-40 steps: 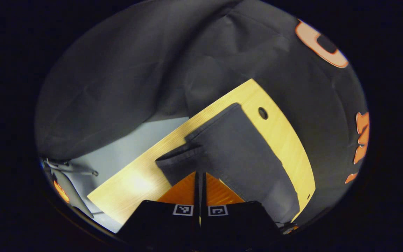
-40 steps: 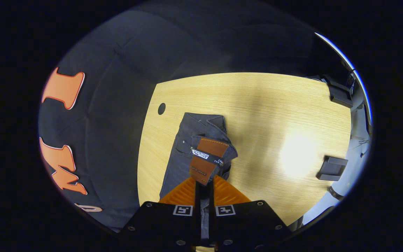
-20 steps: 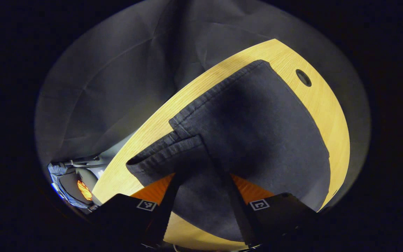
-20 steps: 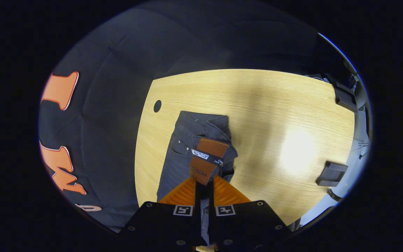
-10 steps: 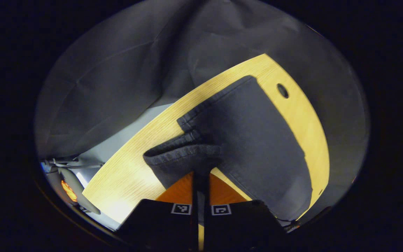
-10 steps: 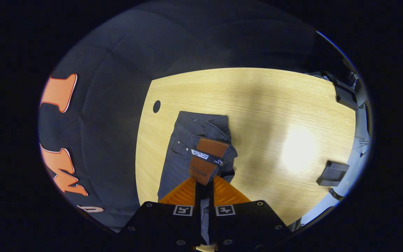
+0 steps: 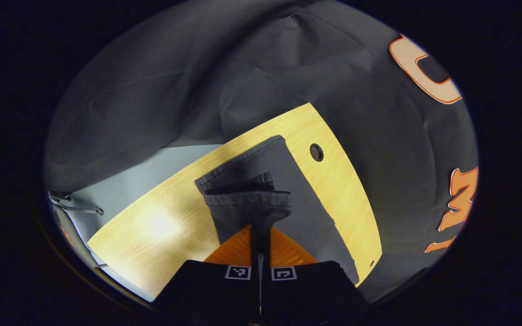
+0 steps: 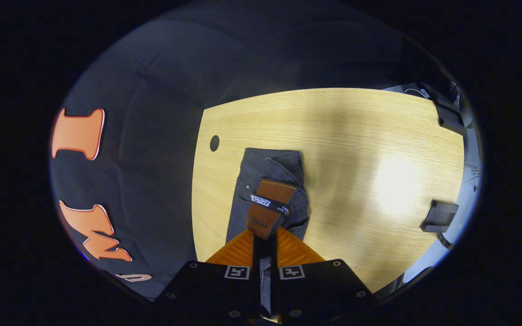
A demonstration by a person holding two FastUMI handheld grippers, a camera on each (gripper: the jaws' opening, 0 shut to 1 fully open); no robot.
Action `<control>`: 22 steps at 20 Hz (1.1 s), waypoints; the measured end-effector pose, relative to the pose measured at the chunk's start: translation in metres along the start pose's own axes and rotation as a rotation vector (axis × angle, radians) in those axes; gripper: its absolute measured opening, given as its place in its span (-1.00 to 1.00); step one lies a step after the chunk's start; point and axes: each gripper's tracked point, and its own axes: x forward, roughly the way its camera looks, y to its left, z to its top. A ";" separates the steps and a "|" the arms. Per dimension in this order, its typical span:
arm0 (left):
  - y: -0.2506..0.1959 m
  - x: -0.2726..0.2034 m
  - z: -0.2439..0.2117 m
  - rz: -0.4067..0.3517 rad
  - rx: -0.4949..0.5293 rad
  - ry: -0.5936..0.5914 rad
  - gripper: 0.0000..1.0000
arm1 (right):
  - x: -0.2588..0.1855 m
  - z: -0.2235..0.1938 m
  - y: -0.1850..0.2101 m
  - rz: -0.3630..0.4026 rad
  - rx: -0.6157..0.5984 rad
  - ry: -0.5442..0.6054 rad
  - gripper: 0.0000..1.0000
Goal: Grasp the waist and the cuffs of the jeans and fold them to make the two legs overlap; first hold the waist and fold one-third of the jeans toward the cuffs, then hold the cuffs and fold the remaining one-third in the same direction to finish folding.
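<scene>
Pinching a cuff [image 7: 247,206] of the dark grey jeans [image 7: 288,190], the left hand-held gripper [image 7: 259,235] has its fingers pressed together on the hem, lifting that cuff above the leg that lies flat beneath it on the light wooden surface [image 7: 161,235]. In the left gripper view the flat leg runs toward the far corner of the surface, ending just beside a round cable hole [image 7: 316,152]. At the other end, the right hand-held gripper [image 8: 264,242] is clamped on the waist [image 8: 272,199], both fingers closed on the denim right under the brown leather waistband patch [image 8: 268,208]. In the right gripper view the jeans lie near the left edge of the surface, close to the hole [image 8: 214,143], with the raised waistband bunched above them. Two dark blocks [image 8: 440,216] sit at the far right edge, well apart from the jeans.
</scene>
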 end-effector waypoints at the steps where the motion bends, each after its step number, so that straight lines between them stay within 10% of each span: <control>1: -0.006 0.000 0.004 -0.004 -0.007 0.008 -0.96 | 0.001 0.000 0.007 0.009 0.007 0.009 -0.82; 15: -0.051 0.069 0.056 0.118 -0.039 0.055 -0.96 | 0.085 0.012 0.080 -0.065 0.104 0.103 -0.82; 19: -0.050 0.073 0.078 0.088 -0.011 -0.004 -0.64 | 0.107 0.007 0.100 -0.048 0.077 0.133 -0.82; 22: -0.069 0.053 0.093 0.032 0.082 -0.071 0.31 | 0.104 0.010 0.114 0.003 0.032 0.127 -0.65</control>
